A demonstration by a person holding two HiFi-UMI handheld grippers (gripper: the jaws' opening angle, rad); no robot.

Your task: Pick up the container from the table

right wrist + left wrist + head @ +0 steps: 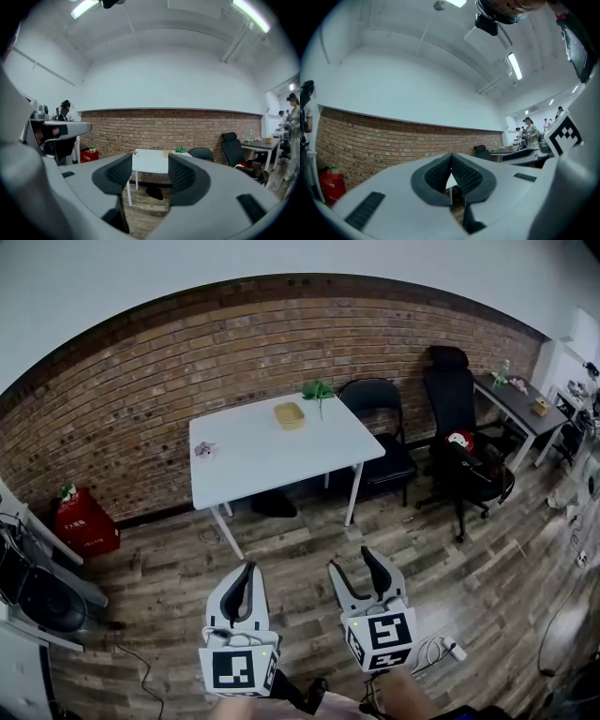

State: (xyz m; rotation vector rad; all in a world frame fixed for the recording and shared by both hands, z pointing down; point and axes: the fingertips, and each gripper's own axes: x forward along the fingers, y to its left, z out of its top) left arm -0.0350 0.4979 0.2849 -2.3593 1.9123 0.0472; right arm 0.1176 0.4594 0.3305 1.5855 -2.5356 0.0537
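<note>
A shallow yellowish container (290,415) sits near the far edge of the white table (272,460), well ahead of both grippers and untouched. In the right gripper view the container (168,153) is a small tan shape on the table (150,161), framed between the jaws. My right gripper (352,562) hangs over the wooden floor with its jaws wide apart and nothing between them. My left gripper (246,570) is beside it with its tips together, empty. The left gripper view shows its pads (440,176) meeting at the tip.
On the table are a green plant-like thing (317,390) and a small pinkish item (204,449). A black folding chair (380,423) and an office chair (459,432) stand to the table's right. A red box (84,521) sits by the brick wall and a power strip (441,650) lies on the floor.
</note>
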